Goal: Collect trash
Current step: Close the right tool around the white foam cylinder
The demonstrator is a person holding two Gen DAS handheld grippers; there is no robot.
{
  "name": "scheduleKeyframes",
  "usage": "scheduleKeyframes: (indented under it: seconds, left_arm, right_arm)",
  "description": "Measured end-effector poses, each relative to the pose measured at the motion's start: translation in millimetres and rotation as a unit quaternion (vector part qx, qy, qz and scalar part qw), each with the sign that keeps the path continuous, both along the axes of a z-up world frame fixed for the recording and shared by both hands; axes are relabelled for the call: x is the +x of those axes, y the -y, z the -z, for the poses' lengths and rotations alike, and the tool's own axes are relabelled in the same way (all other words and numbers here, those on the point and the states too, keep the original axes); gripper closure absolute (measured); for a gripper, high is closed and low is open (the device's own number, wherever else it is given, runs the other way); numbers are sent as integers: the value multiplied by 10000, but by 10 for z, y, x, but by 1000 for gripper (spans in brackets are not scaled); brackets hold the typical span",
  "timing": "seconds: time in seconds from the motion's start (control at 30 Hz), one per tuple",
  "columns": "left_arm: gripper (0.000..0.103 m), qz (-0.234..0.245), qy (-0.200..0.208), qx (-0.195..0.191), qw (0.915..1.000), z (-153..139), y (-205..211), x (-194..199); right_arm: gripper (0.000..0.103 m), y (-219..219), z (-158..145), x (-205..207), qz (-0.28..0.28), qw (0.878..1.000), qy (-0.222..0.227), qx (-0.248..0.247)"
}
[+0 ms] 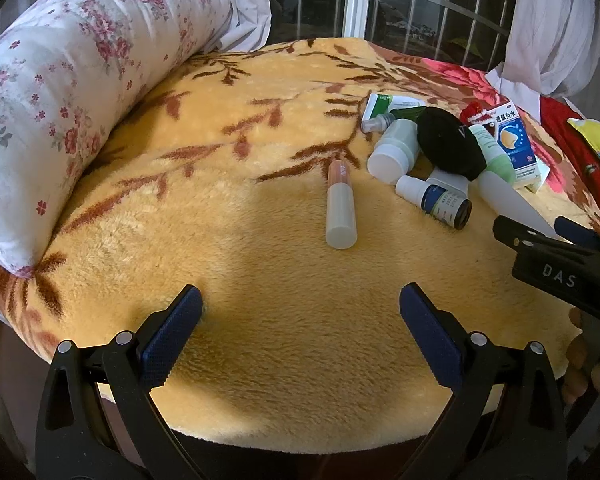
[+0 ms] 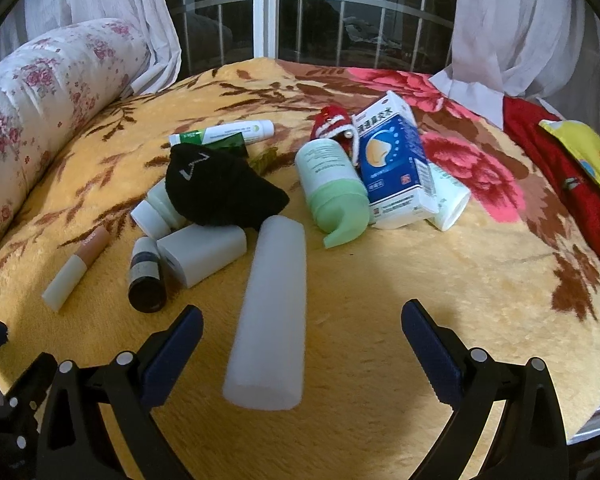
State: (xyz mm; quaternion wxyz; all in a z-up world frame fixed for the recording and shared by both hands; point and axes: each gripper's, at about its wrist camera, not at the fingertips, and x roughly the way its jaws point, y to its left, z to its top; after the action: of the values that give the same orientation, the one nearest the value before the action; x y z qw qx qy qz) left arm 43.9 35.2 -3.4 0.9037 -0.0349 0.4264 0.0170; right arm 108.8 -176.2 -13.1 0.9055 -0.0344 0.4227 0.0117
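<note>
Both claws are held spread wide and empty above the yellow blanket [image 2: 420,280] on the bed. The left claw [image 1: 300,304] is aimed at a peach-capped tube [image 1: 341,204] lying alone. The right claw [image 2: 302,324] is placed around the near end of a frosted white bottle [image 2: 272,312], beside the heap with a black sock [image 2: 220,188] and blue box [image 2: 396,156].
</note>
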Motion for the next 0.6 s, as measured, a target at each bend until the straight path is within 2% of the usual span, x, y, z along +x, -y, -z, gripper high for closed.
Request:
scheduleKeyframes:
  seconds: [0.03, 0.1, 0.13, 0.17, 0.43, 0.5, 0.53, 0.57, 0.6]
  left_arm:
    - [6, 2, 2, 3, 10000, -2, -2, -1]
    - [6, -8, -3, -4, 10000, 1, 2, 0]
    - [6, -11, -4, -8, 10000, -1, -1, -2]
    - [6, -10, -4, -6, 10000, -1, 1, -2]
    - [6, -25, -2, -24, 10000, 0, -21, -14]
    - [6, -22, 1, -20, 10000, -1, -21, -15]
    - [6, -24, 4, -14, 10000, -1, -22, -14]
    - [6, -27, 3, -17, 10000, 1, -22, -12]
    - [6, -30, -2, -22, 10000, 2, -23, -10]
  right_arm:
    - [5, -8, 10, 26, -9, 10000, -12, 66]
    - [13, -14, 38, 78, -53, 9997, -80, 211]
    - [23, -26, 68, 112, -95, 9994, -170, 288]
    - [28, -31, 92, 139, -119, 9991, -244, 323]
    - [41, -44, 155, 217, -226, 9985, -301, 396]
    - [53, -20, 147, 195, -220, 9987, -245, 393]
    - [67, -15, 142, 191, -222, 9989, -212, 348]
    - [76, -8, 139, 184, -241, 9990, -188, 335]
    - [76, 10, 138, 181, -283, 9986, -199, 390]
